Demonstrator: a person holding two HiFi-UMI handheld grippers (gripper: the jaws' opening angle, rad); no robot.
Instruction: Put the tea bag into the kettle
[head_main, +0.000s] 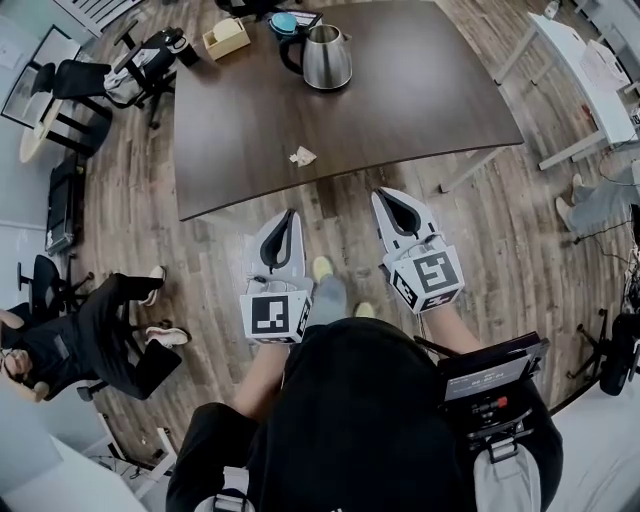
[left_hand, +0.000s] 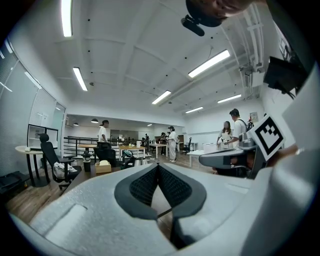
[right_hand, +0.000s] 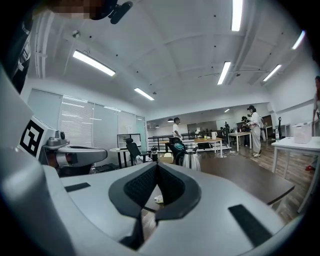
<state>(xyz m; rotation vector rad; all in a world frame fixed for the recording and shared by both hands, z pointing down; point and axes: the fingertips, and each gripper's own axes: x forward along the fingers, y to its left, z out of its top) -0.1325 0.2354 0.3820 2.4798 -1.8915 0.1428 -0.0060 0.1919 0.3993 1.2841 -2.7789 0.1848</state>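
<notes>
A small white tea bag (head_main: 302, 156) lies near the front edge of the dark brown table (head_main: 420, 100); in the right gripper view the tea bag (right_hand: 158, 199) shows just under the jaw tips. The steel kettle (head_main: 325, 57) with a black handle stands at the far side, and shows as the kettle (right_hand: 190, 160) and the kettle (left_hand: 140, 161) in the two gripper views. My left gripper (head_main: 291, 213) and right gripper (head_main: 384, 194) hover side by side over the floor, short of the table's front edge. Both are shut and empty, the left gripper (left_hand: 158, 165) and right gripper (right_hand: 156, 165) with tips touching.
A tan box (head_main: 226, 38) and a teal object (head_main: 284, 22) sit at the table's far edge beside the kettle. Office chairs (head_main: 140, 65) stand at the left. A person (head_main: 90, 340) sits low at the left. A white desk (head_main: 590, 70) stands at the right.
</notes>
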